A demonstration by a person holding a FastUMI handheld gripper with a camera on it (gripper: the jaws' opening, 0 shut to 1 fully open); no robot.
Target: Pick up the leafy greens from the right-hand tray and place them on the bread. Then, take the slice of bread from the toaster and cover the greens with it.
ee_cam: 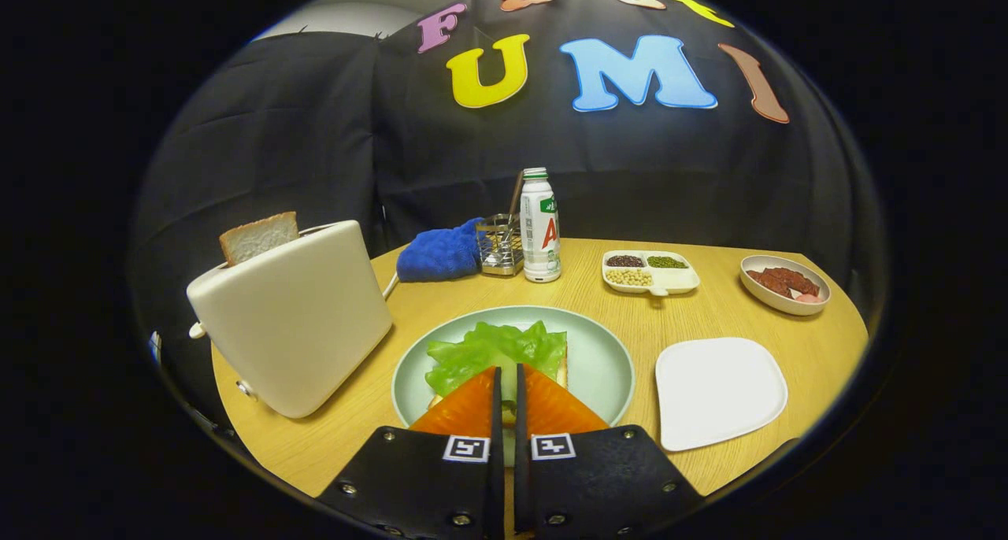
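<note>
The claw (508,376) was held nearly closed over the leafy greens (494,349) laid on the bread (561,373), with another slice (258,236) seen in the toaster (295,319).

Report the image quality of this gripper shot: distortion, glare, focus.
Gripper view: strong fisheye bending, the table edge curving and the toaster leaning; light soft and even, mild sheen on the white tray; focus sharp on the leafy greens and bottle; the gripper, fingers nearly closed, looms large.
</note>
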